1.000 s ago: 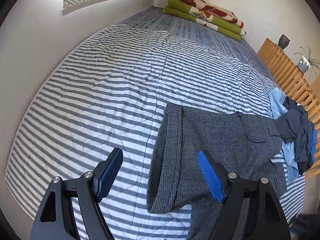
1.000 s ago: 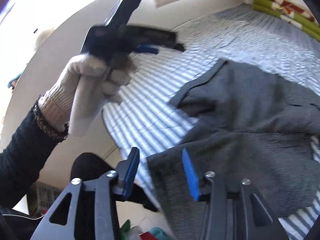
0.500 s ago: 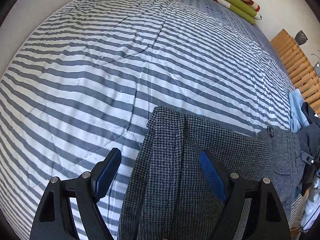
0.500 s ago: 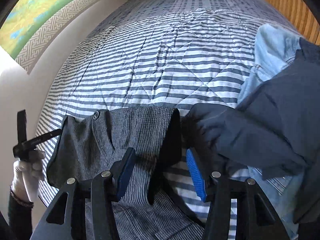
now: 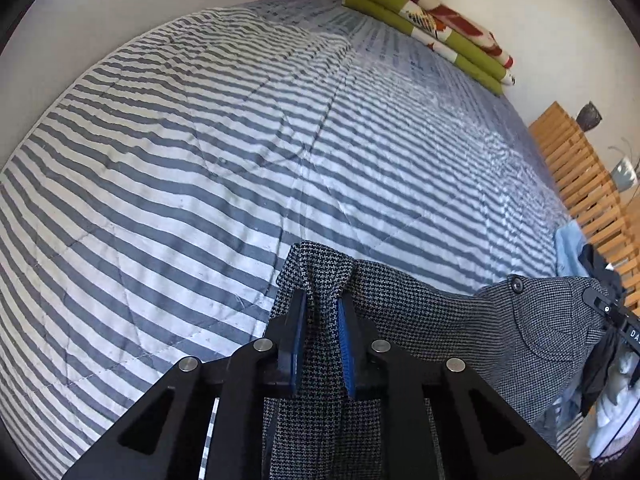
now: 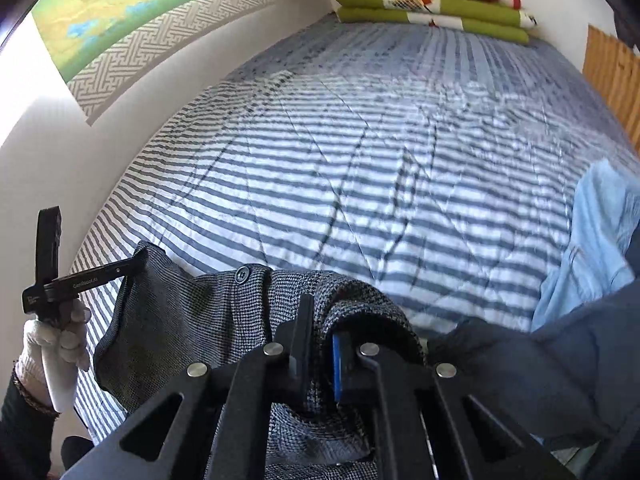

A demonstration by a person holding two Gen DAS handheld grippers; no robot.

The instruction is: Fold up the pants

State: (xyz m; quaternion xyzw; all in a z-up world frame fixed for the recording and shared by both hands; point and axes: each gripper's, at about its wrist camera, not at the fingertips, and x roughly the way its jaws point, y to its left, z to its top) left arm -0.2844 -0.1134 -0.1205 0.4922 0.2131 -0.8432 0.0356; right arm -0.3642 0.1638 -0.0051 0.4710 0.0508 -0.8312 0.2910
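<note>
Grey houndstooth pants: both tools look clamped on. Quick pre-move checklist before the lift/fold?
1. Left tool shut on the grey houndstooth pants: ok.
2. Right tool shut on the waistband end: ok.
3. Fabric between the tools free of twist: cannot tell.
4. Striped blue-and-white quilt ahead bare for laying down: ok.
5. Pants clear of the dark navy garment on the right: not ok, they touch.
6. Legs aligned: cannot tell.

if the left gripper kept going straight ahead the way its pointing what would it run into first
The left gripper is shut on the grey pants, so cloth is already between its jaws. Past that fold, the line likely meets the striped quilt. The folded green blanket lies much farther off. Depth is unclear.
</note>
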